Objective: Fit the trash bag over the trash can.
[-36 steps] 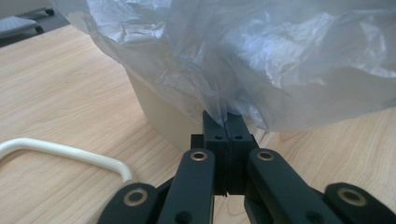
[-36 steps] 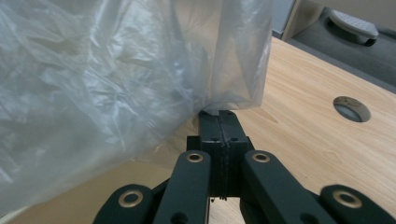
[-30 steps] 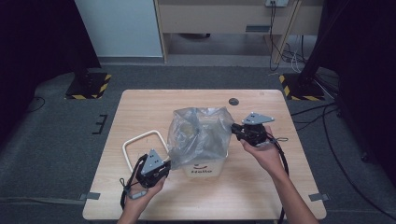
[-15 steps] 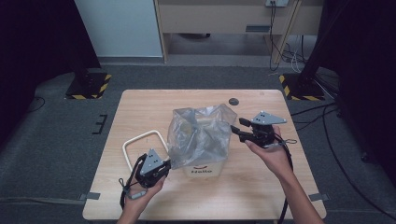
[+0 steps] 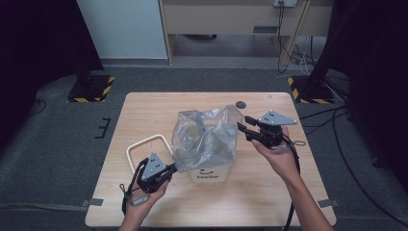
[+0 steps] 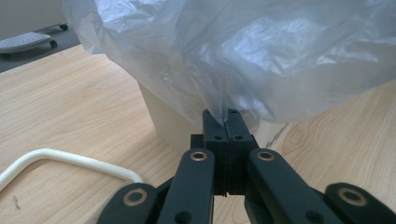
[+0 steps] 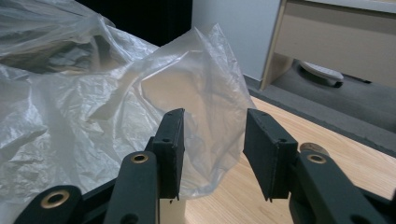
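Since the earlier frame, the right gripper point(image 5: 245, 126) has lifted slightly off the bag's right edge, and its jaws, which opened wide, have just been closing in part; they now stand spread with nothing pressed between the pads. In the right gripper view, a flap of the clear plastic bag point(image 7: 196, 93) stands just beyond the gap between the jaws, apart from both pads. The left gripper point(image 5: 174, 168) has kept its place at the bag's lower left. Its jaws are pressed together on a fold of the bag's film, as the left gripper view shows, with the film rising out of the tips. The plastic bag point(image 5: 204, 139) sits over a cream bin point(image 5: 211, 175) marked "Hello", near the middle of the wooden table point(image 5: 144, 108). A cream loop handle point(image 5: 144, 143) lies flat on the table left of the bin, just beside the left gripper. A small dark round object point(image 5: 240, 104) lies on the table beyond the bag, well apart from both grippers.
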`<act>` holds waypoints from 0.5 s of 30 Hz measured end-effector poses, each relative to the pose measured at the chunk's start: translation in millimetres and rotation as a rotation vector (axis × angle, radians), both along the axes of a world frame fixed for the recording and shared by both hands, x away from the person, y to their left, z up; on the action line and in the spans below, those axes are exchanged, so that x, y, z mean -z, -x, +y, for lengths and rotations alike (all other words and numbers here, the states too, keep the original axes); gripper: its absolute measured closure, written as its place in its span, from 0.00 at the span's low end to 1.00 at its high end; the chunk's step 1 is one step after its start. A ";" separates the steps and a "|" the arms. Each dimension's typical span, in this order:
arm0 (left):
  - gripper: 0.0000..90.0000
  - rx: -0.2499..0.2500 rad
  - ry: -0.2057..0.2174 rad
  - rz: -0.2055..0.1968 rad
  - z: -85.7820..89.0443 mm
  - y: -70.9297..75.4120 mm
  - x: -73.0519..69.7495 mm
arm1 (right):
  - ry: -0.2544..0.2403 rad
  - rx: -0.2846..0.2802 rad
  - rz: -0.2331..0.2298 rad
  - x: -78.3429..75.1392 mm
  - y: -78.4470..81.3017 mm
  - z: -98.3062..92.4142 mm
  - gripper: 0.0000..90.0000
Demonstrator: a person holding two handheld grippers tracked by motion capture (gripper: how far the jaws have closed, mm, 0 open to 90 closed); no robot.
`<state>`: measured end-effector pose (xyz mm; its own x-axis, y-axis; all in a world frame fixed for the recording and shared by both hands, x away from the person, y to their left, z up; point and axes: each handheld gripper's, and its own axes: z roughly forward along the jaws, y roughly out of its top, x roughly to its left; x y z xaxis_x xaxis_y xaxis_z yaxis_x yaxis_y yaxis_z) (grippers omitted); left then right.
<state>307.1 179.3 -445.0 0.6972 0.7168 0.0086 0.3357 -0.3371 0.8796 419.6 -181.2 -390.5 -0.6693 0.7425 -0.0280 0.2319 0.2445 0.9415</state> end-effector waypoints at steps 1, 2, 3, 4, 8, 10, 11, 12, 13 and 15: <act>1.00 0.001 0.000 0.000 -0.6 0.1 -0.1 | -0.002 -0.011 0.003 -0.4 -0.1 1.1 0.64; 1.00 0.003 -0.002 0.000 -1.3 0.2 -0.3 | -0.008 -0.024 0.009 -0.6 -0.4 2.8 0.63; 1.00 0.005 -0.001 -0.001 -2.0 0.5 -0.4 | -0.008 -0.028 0.007 -0.8 -0.7 4.9 0.63; 1.00 0.008 -0.003 -0.003 -2.8 0.8 -0.7 | -0.014 -0.037 0.008 -1.2 -0.9 7.1 0.62; 1.00 0.010 -0.010 -0.008 -3.6 1.3 -1.1 | -0.026 -0.066 0.012 -3.2 -1.7 17.4 0.58; 1.00 0.010 -0.008 -0.007 -3.1 1.0 -1.2 | -0.023 -0.071 0.014 -3.4 -2.5 20.1 0.57; 1.00 0.010 -0.007 -0.007 -3.0 0.8 -1.2 | -0.013 -0.072 0.021 -3.3 -3.8 21.1 0.57; 1.00 0.009 -0.005 -0.005 -3.2 0.6 -1.2 | -0.015 -0.071 0.024 -2.7 -5.0 21.7 0.57; 1.00 0.009 -0.006 -0.006 -3.5 0.6 -1.4 | -0.015 -0.072 0.035 -1.7 -7.1 22.3 0.56; 1.00 0.012 -0.007 -0.007 -4.5 0.6 -1.5 | -0.015 -0.075 0.047 0.0 -9.6 23.7 0.56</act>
